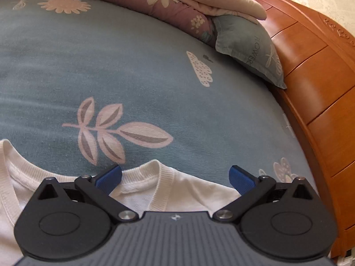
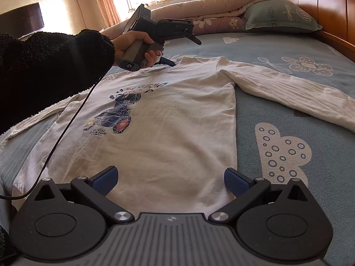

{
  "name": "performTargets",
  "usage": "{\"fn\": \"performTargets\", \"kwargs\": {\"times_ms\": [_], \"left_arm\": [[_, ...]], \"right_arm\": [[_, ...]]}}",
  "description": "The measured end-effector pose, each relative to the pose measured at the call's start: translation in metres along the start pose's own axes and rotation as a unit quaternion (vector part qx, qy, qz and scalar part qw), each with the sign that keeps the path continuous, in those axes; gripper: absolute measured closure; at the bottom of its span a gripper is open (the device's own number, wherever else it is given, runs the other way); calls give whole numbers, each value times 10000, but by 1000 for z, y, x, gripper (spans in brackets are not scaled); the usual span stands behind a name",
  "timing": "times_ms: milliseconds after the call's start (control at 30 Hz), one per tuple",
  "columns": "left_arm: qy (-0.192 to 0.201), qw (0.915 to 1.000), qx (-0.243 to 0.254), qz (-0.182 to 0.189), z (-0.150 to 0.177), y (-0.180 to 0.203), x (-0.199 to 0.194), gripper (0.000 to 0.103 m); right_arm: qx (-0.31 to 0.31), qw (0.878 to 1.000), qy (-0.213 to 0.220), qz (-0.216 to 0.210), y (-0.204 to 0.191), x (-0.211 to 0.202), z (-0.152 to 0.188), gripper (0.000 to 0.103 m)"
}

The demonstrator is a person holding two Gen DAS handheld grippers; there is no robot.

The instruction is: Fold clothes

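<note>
A white long-sleeved shirt (image 2: 159, 119) with a dark blue print lies flat, front up, on the bed; one sleeve (image 2: 288, 90) stretches out to the right. My right gripper (image 2: 170, 178) is open just above the shirt's bottom hem. My left gripper (image 1: 175, 177) is open over the ribbed collar (image 1: 165, 177) and shoulder, nothing between its blue pads. In the right wrist view the left gripper (image 2: 184, 48) is held by a hand in a black fleece sleeve (image 2: 44, 73) at the neckline.
The bed carries a grey-blue sheet (image 1: 133, 71) with pale leaf and flower prints. A folded quilt (image 1: 177, 2) and a grey pillow (image 1: 250, 48) lie at the head, against an orange wooden headboard (image 1: 315, 84). A black cable (image 2: 66, 130) trails across the shirt's left side.
</note>
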State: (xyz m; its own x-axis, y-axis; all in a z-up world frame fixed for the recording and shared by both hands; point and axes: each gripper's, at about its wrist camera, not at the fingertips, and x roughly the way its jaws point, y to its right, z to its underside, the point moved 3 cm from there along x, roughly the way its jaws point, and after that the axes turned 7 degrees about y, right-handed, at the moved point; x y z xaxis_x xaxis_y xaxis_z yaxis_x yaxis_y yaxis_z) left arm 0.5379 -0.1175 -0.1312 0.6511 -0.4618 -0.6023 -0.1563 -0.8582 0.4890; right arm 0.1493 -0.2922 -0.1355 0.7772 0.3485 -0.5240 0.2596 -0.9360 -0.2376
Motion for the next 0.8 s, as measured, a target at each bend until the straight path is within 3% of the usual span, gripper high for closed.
{"fn": "performTargets", "kwargs": {"times_ms": [100, 200, 267, 400, 567, 700, 800], "left_arm": [[60, 9994, 22, -333, -8, 4, -2, 2], [141, 9999, 22, -52, -13, 11, -21, 1], [-145, 9997, 6, 200, -11, 15, -28, 1], [-785, 9967, -37, 222, 6, 14, -18, 1], [-446, 9990, -11, 44, 7, 11, -2, 1], [-612, 9976, 251, -178, 0, 25, -16, 1], [-658, 9973, 334, 56, 3, 38, -44, 1]], "right_arm": [[34, 10000, 25, 0, 1, -1, 0, 0], [90, 10000, 19, -8, 2, -2, 0, 0], [50, 10000, 22, -3, 1, -2, 0, 0], [-39, 10000, 28, 27, -1, -2, 0, 0], [30, 10000, -22, 13, 1, 0, 0, 0], [36, 10000, -25, 18, 1, 0, 0, 0], [-45, 10000, -28, 60, -2, 0, 1, 0]]}}
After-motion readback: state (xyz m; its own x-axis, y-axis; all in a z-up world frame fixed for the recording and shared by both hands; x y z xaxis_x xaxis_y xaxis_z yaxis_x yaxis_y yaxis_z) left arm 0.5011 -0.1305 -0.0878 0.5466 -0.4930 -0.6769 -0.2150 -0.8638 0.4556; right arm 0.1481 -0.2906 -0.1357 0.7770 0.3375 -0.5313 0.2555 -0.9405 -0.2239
